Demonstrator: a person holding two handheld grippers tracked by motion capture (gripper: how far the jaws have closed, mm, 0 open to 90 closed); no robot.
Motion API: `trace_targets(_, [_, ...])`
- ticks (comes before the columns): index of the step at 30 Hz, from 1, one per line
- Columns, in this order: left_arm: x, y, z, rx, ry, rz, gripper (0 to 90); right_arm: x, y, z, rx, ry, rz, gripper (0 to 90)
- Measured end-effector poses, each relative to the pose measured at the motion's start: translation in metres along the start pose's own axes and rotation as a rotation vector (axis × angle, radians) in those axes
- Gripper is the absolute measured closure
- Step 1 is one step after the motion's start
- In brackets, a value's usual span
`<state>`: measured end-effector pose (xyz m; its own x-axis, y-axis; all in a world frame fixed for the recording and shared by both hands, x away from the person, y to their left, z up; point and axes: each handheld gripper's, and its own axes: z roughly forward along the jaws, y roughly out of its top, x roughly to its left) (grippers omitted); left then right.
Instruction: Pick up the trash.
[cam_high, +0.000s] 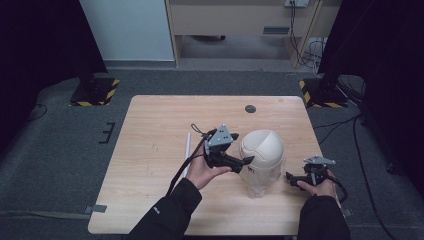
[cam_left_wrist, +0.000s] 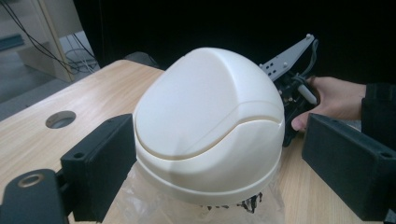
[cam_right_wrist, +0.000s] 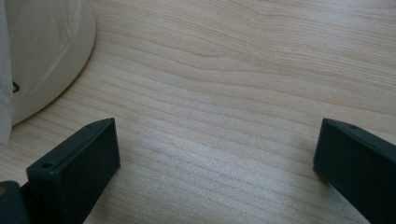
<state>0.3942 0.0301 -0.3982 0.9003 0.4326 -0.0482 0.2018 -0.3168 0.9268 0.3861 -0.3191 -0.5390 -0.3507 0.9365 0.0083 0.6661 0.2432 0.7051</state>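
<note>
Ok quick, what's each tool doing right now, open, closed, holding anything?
Left tool: open, jaws either side of the white domed lid, not gripping it.
Right tool: open, holding nothing, over the table.

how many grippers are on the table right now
2. The left gripper is at the white bin's left side, jaws open around its lid; the right gripper is low at the bin's right, open.

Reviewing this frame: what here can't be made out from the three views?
- Contents under the white dome lid: the lid covers them; through the clear plastic below it, dark bits show at the frame's bottom edge, too little to identify.
- Black marking on the clear container, high view: too small to read.
- White stick on the table: its near end is hidden behind the left hand.
- Left gripper touching the lid or not: unclear.
</note>
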Motion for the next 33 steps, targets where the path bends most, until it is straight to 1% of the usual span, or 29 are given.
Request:
trace_targets(3, [0.0, -0.002, 0.008, 0.012, -0.014, -0.009, 9.5, 0.0, 0.0, 0.0, 0.0, 0.0, 0.0, 0.8])
trace_targets(9, [0.0, -0.006, 0.019, 0.038, -0.031, -0.009, 9.5, 0.0, 0.0, 0.0, 0.0, 0.001, 0.0, 0.7])
trace_targets(19, [-0.005, -0.005, 0.03, 0.062, -0.053, 0.008, 10.3, 0.0, 0.0, 0.0, 0.0, 0.0, 0.0, 0.7])
trace_targets(26, [-0.008, -0.001, 0.036, 0.073, -0.067, 0.012, 10.4, 0.0, 0.0, 0.0, 0.0, 0.001, -0.001, 0.7])
trace_targets(33, [-0.012, -0.003, 0.045, 0.091, -0.076, 0.009, 10.3, 0.0, 0.0, 0.0, 0.0, 0.0, -0.002, 0.7])
